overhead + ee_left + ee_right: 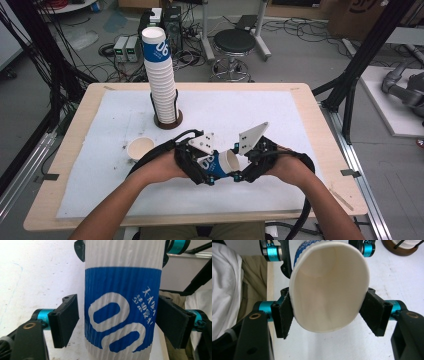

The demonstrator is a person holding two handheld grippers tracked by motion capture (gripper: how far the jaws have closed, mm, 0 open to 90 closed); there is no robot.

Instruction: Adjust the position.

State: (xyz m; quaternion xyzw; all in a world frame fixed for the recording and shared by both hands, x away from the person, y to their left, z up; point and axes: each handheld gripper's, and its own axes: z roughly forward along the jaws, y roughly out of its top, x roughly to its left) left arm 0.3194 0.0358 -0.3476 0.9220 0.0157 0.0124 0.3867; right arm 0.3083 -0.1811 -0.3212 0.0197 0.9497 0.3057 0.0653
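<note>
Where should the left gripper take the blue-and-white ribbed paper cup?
Judging by its pose, on the blue band of the blue-and-white ribbed paper cup, one pad per side. The right gripper already squeezes the mouth end oval; the band is round and firmer.

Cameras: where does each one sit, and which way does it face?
High view: above the person's side, looking forward and down on the table; both forearms, left gripper, right gripper.
Left gripper view: on that gripper, facing the cup sidewall; own jaws.
Right gripper view: on that gripper, looking into the cup's mouth; own jaws pressing its rim.
All share the cup.
</note>
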